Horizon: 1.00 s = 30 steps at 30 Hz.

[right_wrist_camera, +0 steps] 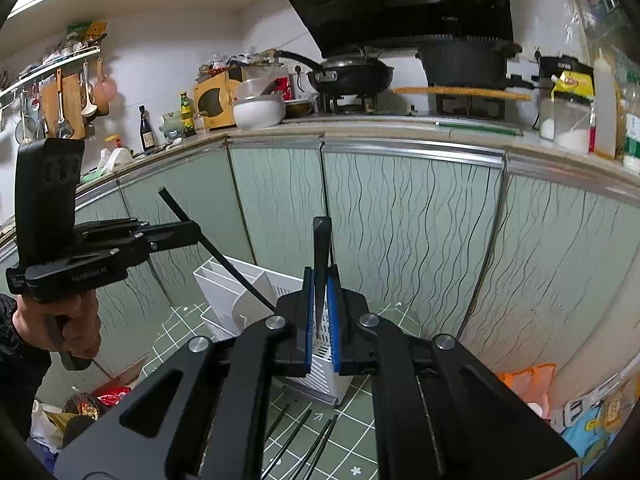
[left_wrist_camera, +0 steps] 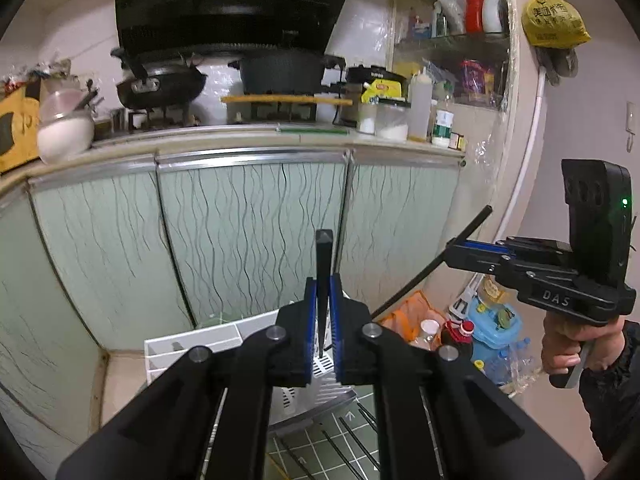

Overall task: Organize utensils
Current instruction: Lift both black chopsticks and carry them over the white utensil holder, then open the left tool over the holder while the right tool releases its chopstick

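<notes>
**Chopsticks poised over holder**

Left wrist view: left gripper (left_wrist_camera: 323,312) is clamped on a black chopstick (left_wrist_camera: 322,264) above the white holder (left_wrist_camera: 192,344).

Right wrist view: right gripper (right_wrist_camera: 320,308) pinches another chopstick (right_wrist_camera: 321,248). Both look light, stiff and slippery; a mid-shaft grip seems best.

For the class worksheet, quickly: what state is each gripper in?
Left gripper: closed on a black chopstick.
Right gripper: closed on another black chopstick.

I observe a kitchen: pale green cabinet doors (left_wrist_camera: 248,236) with wavy black lines run under a curved countertop (right_wrist_camera: 400,130). A black range hood (left_wrist_camera: 232,0) hangs above the stove. The floor mat (right_wrist_camera: 360,432) is green, gridded white. Walls are white-tiled.
</notes>
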Available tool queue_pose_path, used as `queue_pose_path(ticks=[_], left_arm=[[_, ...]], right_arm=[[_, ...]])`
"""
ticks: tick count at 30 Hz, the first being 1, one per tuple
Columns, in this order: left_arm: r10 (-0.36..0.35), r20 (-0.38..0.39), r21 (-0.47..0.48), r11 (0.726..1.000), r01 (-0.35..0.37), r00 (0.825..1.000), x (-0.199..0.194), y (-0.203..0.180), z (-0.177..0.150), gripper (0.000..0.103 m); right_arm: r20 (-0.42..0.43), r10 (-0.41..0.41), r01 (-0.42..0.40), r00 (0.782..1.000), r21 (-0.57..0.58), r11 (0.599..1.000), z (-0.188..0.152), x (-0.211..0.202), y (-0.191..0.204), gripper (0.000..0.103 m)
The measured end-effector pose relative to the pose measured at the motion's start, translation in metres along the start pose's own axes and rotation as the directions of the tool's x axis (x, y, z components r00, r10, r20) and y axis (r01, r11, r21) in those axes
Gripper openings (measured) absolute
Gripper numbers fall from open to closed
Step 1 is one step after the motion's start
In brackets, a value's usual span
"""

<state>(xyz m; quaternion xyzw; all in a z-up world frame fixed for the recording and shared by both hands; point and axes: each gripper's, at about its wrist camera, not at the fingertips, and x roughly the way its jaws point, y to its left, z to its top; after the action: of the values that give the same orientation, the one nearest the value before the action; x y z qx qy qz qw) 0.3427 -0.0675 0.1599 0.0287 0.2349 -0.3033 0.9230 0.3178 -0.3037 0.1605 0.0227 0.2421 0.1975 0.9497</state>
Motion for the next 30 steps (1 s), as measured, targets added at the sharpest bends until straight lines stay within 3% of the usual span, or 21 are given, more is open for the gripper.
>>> queue_pose_path(ticks=[12,13,14,15,16,17,18,20,24,30], left_arm=[[-0.066,-0.048,-0.049,0.997,0.063,0.997,0.032,0.013,-0.017,0.008],[-0.064,-0.061,-0.051,0.997,0.061,0.996,0.034,0.013,-0.018,0.008],[-0.055,-0.071,-0.042,0.998,0.052,0.996,0.036,0.011,-0.019,0.010],[-0.042,-0.075,-0.031,0.999,0.040,0.996,0.037,0.011,-0.020,0.027],[-0.025,-0.074,-0.013,1.000,0.024,0.997,0.036,0.009,-0.020,0.043],[-0.005,-0.063,0.009,1.000,0.006,0.998,0.033,0.007,-0.022,0.080],[0.006,-0.034,0.025,1.000,-0.006,0.999,0.027,0.005,-0.024,0.086],[0.020,-0.012,0.038,0.999,-0.020,1.000,0.020,0.004,-0.026,0.087],[0.060,-0.010,0.023,0.998,-0.060,0.998,0.010,0.009,-0.030,0.090],[0.149,-0.008,0.023,0.989,-0.148,0.989,-0.013,0.009,-0.045,0.093]], right_arm=[[-0.068,0.035,-0.029,0.997,0.095,0.995,-0.020,0.045,-0.025,0.006],[-0.077,0.023,-0.015,0.997,0.102,0.995,-0.020,0.048,-0.027,0.010],[-0.080,0.011,-0.003,0.997,0.107,0.994,-0.022,0.050,-0.029,0.027],[-0.080,-0.003,0.012,0.997,0.112,0.994,-0.024,0.050,-0.031,0.043],[-0.069,-0.015,0.023,0.998,0.111,0.994,-0.025,0.048,-0.031,0.068],[-0.050,-0.028,0.033,0.998,0.101,0.994,-0.027,0.044,-0.031,0.071],[-0.051,-0.037,0.042,0.998,0.096,0.995,-0.027,0.042,-0.032,0.071],[-0.049,-0.049,0.053,0.998,0.092,0.994,-0.029,0.036,-0.032,0.085],[-0.034,-0.065,0.068,0.997,0.075,0.995,-0.033,0.023,-0.028,0.094],[-0.044,-0.079,0.081,0.996,0.050,0.995,-0.044,0.002,-0.017,0.095]])
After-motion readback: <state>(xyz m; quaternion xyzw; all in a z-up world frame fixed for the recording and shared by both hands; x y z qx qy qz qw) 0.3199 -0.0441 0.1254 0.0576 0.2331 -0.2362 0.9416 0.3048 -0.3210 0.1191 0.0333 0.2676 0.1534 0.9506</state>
